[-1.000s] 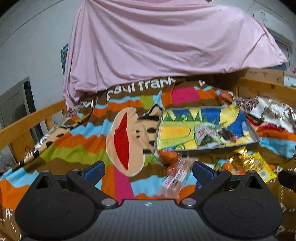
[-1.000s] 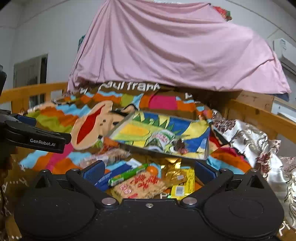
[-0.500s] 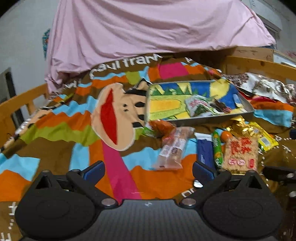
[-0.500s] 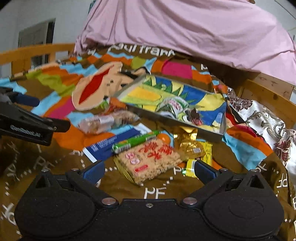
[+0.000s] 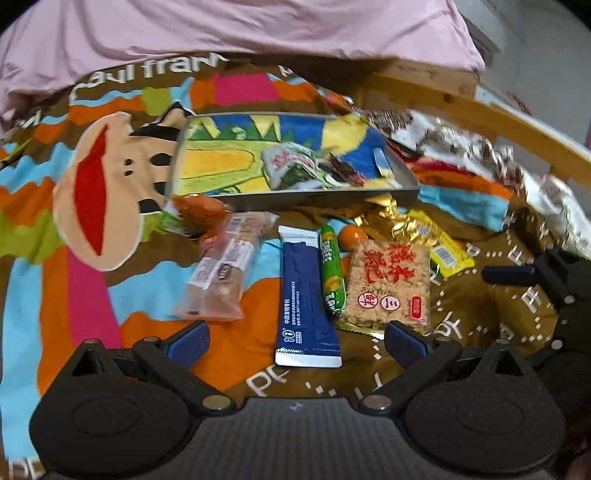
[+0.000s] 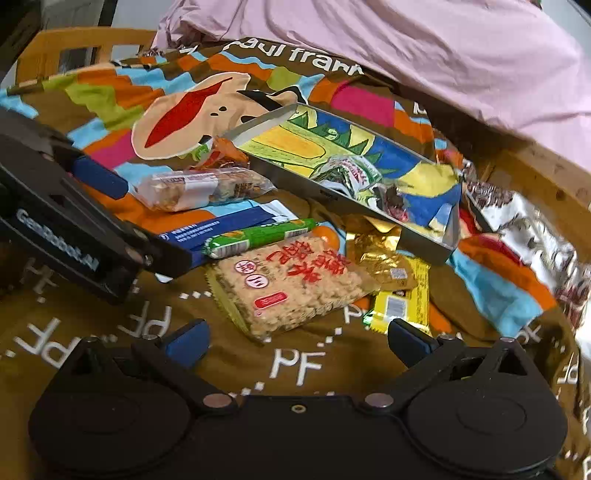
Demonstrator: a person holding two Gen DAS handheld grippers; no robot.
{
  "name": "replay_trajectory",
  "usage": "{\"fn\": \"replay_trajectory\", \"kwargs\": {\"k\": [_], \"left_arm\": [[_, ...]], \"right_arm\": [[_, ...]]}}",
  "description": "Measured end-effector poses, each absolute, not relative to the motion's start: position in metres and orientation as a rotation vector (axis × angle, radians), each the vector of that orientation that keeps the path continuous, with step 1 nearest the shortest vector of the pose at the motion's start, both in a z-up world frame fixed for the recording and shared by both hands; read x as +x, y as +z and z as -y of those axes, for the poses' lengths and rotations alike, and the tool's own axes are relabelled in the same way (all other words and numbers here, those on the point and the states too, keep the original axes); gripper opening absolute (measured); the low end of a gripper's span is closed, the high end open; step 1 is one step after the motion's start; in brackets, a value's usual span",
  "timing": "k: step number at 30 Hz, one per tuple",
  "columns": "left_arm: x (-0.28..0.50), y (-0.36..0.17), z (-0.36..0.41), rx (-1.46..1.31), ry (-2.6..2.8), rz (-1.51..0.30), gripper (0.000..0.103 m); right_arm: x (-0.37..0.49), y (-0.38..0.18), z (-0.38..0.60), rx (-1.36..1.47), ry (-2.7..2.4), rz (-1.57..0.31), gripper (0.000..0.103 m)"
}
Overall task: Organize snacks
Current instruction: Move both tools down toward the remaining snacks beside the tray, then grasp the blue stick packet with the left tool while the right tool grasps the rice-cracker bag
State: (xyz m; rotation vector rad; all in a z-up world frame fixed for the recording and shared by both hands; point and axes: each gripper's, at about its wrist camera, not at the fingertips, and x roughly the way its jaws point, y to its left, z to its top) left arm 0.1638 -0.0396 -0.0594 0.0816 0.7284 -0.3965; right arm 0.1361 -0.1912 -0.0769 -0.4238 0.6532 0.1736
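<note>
A colourful tray lies on the bedspread with a green-white packet in it. In front of it lie loose snacks: a clear nut bar, a blue sachet, a green sausage stick, a rice cracker pack, gold wrappers and a yellow bar. My left gripper is open over the blue sachet's near end. My right gripper is open just short of the cracker pack.
An orange packet lies at the tray's left corner, a small orange ball by the sausage. A pink sheet covers the back. A wooden bed rail runs on the right. A patterned cloth lies right.
Both grippers have tilted down and moved closer to the loose snacks. The snacks now fill the middle of both views. Both stay open and empty.
</note>
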Motion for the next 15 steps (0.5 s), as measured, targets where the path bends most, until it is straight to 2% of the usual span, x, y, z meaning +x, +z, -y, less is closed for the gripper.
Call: {"fn": "replay_trajectory", "kwargs": {"k": [6, 10, 15], "left_arm": [[0.181, -0.072, 0.051, 0.179, -0.418, -0.761, 0.098], [0.188, -0.080, 0.048, 0.188, -0.418, -0.785, 0.091], [0.190, -0.085, 0.049, 0.196, -0.428, -0.789, 0.088]], "right_arm": [[0.144, -0.082, 0.187, -0.530, 0.197, -0.599, 0.102], [0.159, -0.086, 0.188, -0.532, 0.273, -0.634, 0.102], [0.170, -0.086, 0.192, -0.463, 0.293, -0.672, 0.102]]}}
